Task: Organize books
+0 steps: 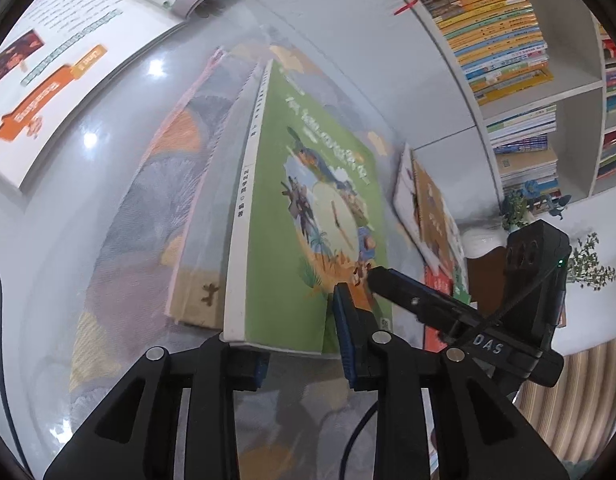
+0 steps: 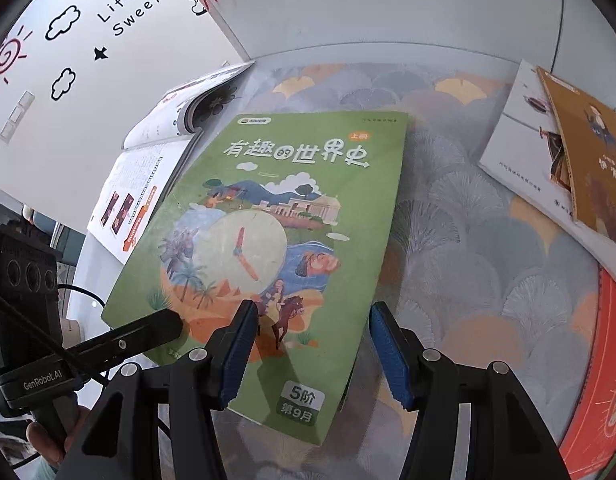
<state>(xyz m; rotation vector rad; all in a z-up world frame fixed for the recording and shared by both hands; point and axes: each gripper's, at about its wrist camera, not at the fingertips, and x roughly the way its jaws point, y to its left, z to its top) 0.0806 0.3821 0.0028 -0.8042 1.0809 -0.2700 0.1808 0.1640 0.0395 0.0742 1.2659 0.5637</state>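
My left gripper [image 1: 303,350] clamps the near spine corner of the green illustrated paperback book [image 2: 267,248], tilting it up off the patterned glass-topped worktop [image 2: 468,240]. My right gripper [image 2: 312,354] hangs open over its lower right edge, one finger above the cover, the other past the edge. An open white textbook [image 2: 147,176] sits just beside the book's left edge, and overlapping white and brown books [image 2: 556,172] lie well apart to the right, with bare worktop between.

- Our left gripper [image 1: 301,350] sits at six o'clock in its own view, its blue-padded fingers [image 1: 346,340] closed on the near edge of the green book [image 1: 308,216], which stands tilted.
- Our right gripper [image 2: 312,356] hovers low at six o'clock in its view, jaws spread wide over the same book's lower cover, one fingertip [image 2: 239,354] above it.
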